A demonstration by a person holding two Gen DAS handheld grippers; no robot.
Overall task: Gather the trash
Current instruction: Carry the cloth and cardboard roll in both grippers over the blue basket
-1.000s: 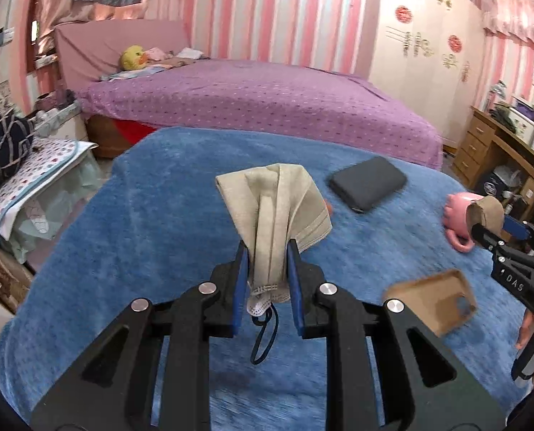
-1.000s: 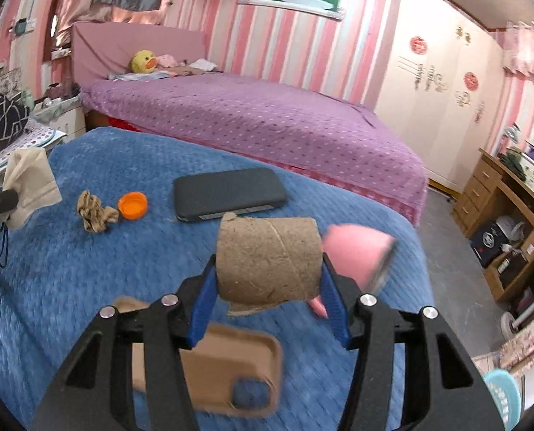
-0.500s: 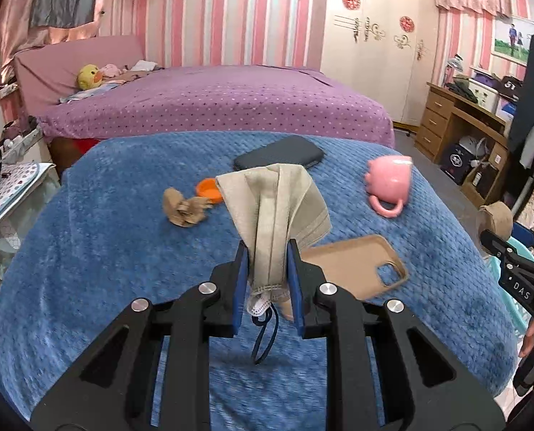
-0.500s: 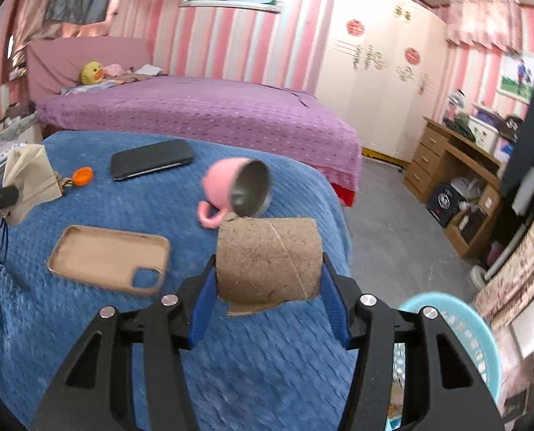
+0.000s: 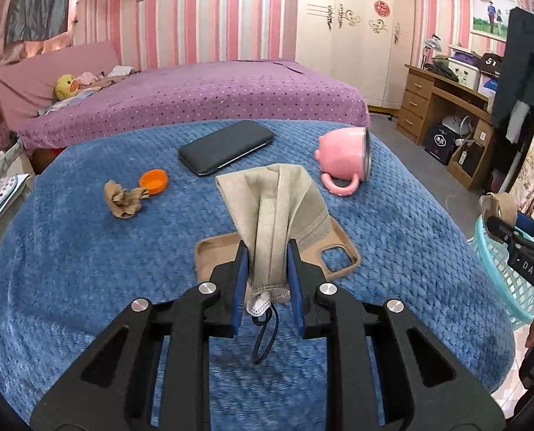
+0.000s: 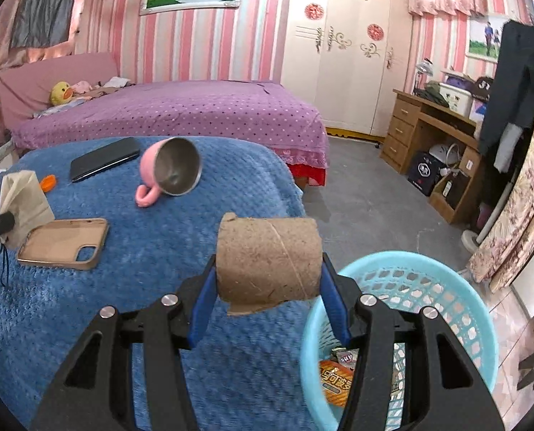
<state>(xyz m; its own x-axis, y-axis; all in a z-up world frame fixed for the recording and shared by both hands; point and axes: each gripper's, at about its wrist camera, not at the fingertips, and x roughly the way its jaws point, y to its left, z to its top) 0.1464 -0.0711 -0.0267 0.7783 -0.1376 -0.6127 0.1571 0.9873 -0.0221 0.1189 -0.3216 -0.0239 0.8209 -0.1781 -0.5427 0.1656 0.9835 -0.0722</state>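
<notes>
My left gripper (image 5: pixel 267 251) is shut on a beige face mask (image 5: pixel 277 208) and holds it above the blue blanket (image 5: pixel 69 269); the mask also shows in the right wrist view (image 6: pixel 22 197). My right gripper (image 6: pixel 268 269) is shut on a brown cardboard tube (image 6: pixel 268 260), held past the blanket's right edge next to a light blue mesh basket (image 6: pixel 410 276) with wrappers inside. The basket (image 5: pixel 497 269) and tube (image 5: pixel 500 208) show at the right in the left wrist view. A crumpled brown paper (image 5: pixel 123 201) and an orange bottle cap (image 5: pixel 153 181) lie on the blanket.
On the blanket lie a tan phone case (image 5: pixel 339 248), a black phone (image 5: pixel 227 147) and a tipped pink mug (image 5: pixel 346 158). A purple bed (image 5: pixel 195 97) stands behind. A wooden desk (image 6: pixel 439 136) and grey floor (image 6: pixel 367 197) are to the right.
Both grippers have swung right with their loads. The right gripper has moved off the blanket's edge to beside the blue basket, which has come into view.
</notes>
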